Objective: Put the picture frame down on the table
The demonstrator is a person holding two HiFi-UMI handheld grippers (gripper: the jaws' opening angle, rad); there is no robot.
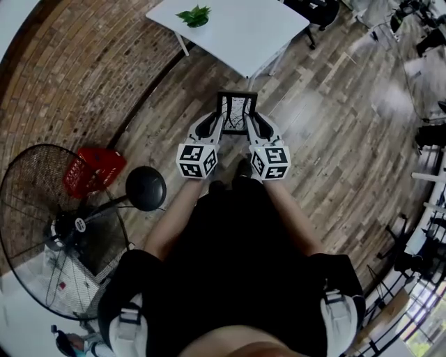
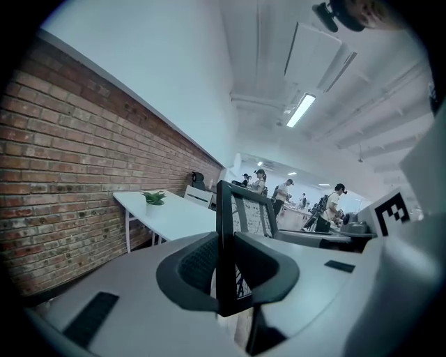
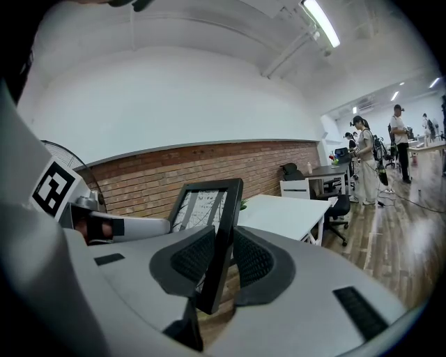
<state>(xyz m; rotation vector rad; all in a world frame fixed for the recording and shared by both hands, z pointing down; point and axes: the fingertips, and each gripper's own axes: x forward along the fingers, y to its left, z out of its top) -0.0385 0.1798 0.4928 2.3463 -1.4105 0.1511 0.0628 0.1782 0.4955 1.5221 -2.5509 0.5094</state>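
A black picture frame (image 1: 237, 111) with a pale patterned picture hangs in the air over the wooden floor, held between both grippers. My left gripper (image 1: 221, 124) is shut on its left side bar (image 2: 226, 244). My right gripper (image 1: 251, 124) is shut on its right side bar (image 3: 221, 240). In each gripper view the frame stands upright between the dark ribbed pads. The white table (image 1: 230, 31) lies ahead, beyond the frame, with a small green plant (image 1: 194, 15) on its far left part. The same table (image 2: 171, 216) shows along the brick wall in the left gripper view.
A brick wall (image 1: 63, 84) runs along the left. A large floor fan (image 1: 63, 223) and a red basket (image 1: 93, 171) stand at the left by my legs. Office chairs (image 3: 340, 206), desks and several people (image 3: 366, 164) fill the room to the right.
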